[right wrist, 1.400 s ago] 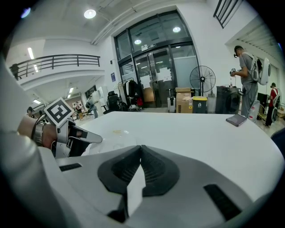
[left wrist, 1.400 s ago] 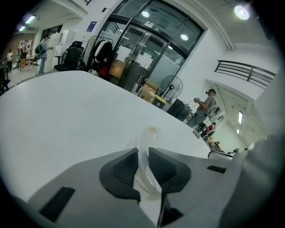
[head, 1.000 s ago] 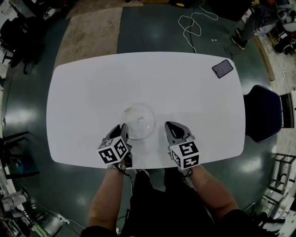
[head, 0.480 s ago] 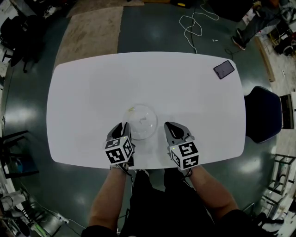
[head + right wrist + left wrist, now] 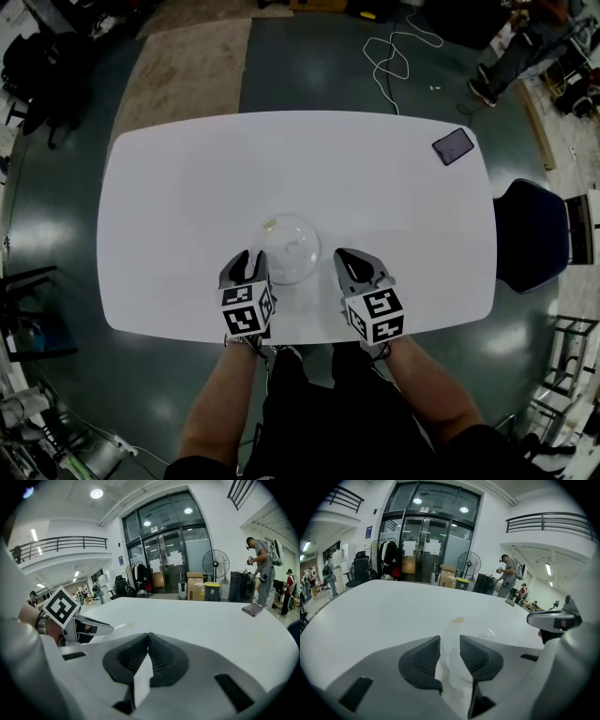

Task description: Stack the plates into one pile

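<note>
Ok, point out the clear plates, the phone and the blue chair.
clear plates (image 5: 286, 244), head view, middle of the dish.
phone (image 5: 453, 145), head view, middle of its dark face.
blue chair (image 5: 532, 230), head view, middle of its seat.

No legible text or numbers

Clear plates (image 5: 287, 247) on white table (image 5: 187, 187), phone (image 5: 454, 145) at far corner, blue chair (image 5: 532, 234) beside

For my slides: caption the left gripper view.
Left gripper, fingers just opening, clear plates between them on the white table.
</note>
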### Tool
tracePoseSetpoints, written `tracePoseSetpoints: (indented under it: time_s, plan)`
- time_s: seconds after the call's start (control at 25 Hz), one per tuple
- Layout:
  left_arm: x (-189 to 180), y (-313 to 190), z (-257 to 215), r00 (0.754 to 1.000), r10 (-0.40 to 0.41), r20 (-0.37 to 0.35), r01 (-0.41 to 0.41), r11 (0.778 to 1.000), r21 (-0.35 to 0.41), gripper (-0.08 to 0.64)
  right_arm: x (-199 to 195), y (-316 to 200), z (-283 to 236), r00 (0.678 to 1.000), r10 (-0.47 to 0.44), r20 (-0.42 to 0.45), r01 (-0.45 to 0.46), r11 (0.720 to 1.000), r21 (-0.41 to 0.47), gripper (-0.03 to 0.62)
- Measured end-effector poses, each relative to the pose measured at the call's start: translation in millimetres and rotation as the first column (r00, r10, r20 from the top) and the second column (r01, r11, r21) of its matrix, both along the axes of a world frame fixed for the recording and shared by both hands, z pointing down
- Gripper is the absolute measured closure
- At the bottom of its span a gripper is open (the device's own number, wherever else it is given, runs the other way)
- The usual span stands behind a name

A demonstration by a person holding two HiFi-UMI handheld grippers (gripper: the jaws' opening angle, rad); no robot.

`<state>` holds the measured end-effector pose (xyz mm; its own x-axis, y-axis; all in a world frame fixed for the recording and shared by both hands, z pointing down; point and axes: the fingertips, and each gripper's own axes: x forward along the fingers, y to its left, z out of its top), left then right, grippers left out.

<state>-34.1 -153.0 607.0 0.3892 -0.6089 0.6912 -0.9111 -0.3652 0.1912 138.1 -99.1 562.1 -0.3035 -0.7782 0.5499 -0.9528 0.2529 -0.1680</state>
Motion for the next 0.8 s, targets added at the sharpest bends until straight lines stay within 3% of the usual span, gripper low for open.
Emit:
tracePoseSetpoints:
  time_s: [0.16,0.32,0.48,0.64,0.8]
  plan:
    - [1,1,-13,1.000,0.014,-0.004,-0.014,0.999,0.047,0.426,-4,1,-5,1.000,-0.010,-0.005,0.010,1.000,0.016,0.574]
    - [-11,-4,-44,0.999,0.048,0.003,-0.048,0.989,0.140,0.426,-17,-4,-16,1.000,-0.025,-0.015,0.025,0.999,0.032,0.574]
    - [-33,-7,-83,0.997,0.070,0.026,-0.074,0.966,0.248,0.443,-30,-8,-34,1.000,-0.024,-0.012,0.024,0.998,0.064,0.574]
    - [-55,-2,-121,0.996,0.083,0.033,-0.090,0.935,0.343,0.520,-43,-9,-55,1.000,-0.011,-0.004,0.012,0.995,0.102,0.574]
    - [-72,6,-154,0.994,0.111,-0.001,-0.102,0.912,0.397,0.541,-56,-9,-86,1.000,-0.010,0.024,0.006,0.988,0.154,0.575]
